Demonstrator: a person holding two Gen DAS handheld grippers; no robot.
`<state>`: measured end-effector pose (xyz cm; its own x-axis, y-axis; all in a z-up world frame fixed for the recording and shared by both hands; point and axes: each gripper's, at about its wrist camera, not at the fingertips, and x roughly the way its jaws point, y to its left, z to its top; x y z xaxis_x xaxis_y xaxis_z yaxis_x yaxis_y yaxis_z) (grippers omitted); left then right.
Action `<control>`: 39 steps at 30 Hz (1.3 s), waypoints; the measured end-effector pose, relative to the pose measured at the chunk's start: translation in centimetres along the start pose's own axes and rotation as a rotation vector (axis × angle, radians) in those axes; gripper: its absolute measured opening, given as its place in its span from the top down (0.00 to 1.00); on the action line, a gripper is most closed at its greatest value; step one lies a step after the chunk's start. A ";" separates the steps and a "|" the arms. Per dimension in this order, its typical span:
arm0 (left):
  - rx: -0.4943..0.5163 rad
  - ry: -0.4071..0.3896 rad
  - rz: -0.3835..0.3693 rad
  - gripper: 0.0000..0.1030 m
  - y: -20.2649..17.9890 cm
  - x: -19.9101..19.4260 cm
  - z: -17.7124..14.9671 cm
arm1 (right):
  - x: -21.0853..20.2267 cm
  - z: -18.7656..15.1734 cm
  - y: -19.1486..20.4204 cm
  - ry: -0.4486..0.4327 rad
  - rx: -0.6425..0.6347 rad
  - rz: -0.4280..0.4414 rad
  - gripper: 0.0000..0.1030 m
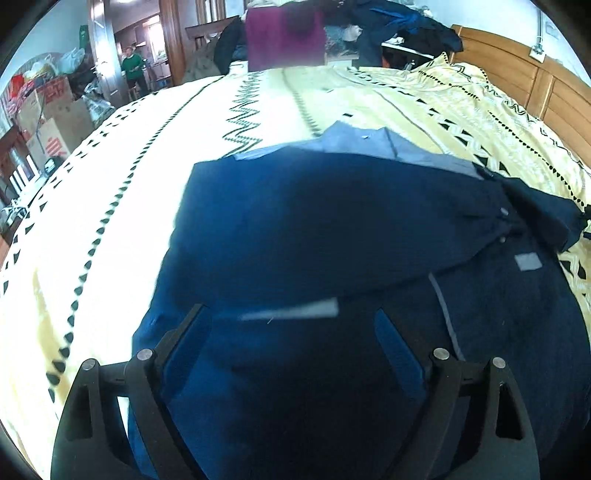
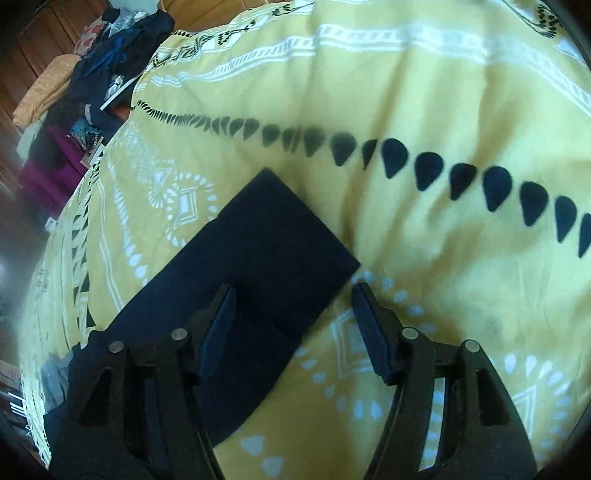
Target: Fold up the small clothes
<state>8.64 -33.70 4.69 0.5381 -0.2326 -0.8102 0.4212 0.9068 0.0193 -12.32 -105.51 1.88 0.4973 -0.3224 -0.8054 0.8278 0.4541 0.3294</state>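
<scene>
1. Your left gripper point(image 1: 288, 314) hangs just above the navy garment point(image 1: 332, 221), its fingers spread wide with nothing between them; dark cloth fills the gap below.
2. The navy garment lies on the yellow patterned bedspread point(image 1: 147, 147), partly folded, with one layer laid over another. A small grey label point(image 1: 528, 261) shows on its right part, and a pale strip point(image 1: 291, 310) crosses the cloth near your left fingertips.
3. A light blue garment point(image 1: 362, 144) peeks out from behind the navy one's far edge, touching it.
4. Your right gripper point(image 2: 291, 291) is also spread apart and holds nothing. Its left finger point(image 2: 218, 325) sits over a dark sleeve point(image 2: 266, 243); its right finger point(image 2: 373, 332) sits over bare bedspread just beside the sleeve's edge.
5. The dark sleeve stretches flat across the bedspread from lower left, ending in a squared cuff beyond your right fingertips. Whether the fingers touch the cloth, you cannot tell from this view.
6. At the far side of the bed a heap of clothes point(image 1: 388, 33) is piled, with a magenta piece point(image 1: 284, 40) hanging in front. A wooden headboard point(image 1: 535, 85) runs along the right.
7. A person in a green top point(image 1: 132, 68) stands in the doorway at far left, beside stacked cardboard boxes point(image 1: 48, 114).
</scene>
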 end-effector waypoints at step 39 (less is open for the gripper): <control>-0.169 -0.206 -0.027 0.13 10.8 -3.4 2.0 | -4.0 -25.3 31.5 0.278 -0.577 0.575 0.81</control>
<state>12.82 -23.81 8.84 0.6726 -0.3086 -0.6726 0.3186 0.9411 -0.1131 5.22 -68.91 2.97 0.6550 0.2682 -0.7064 0.1674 0.8601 0.4819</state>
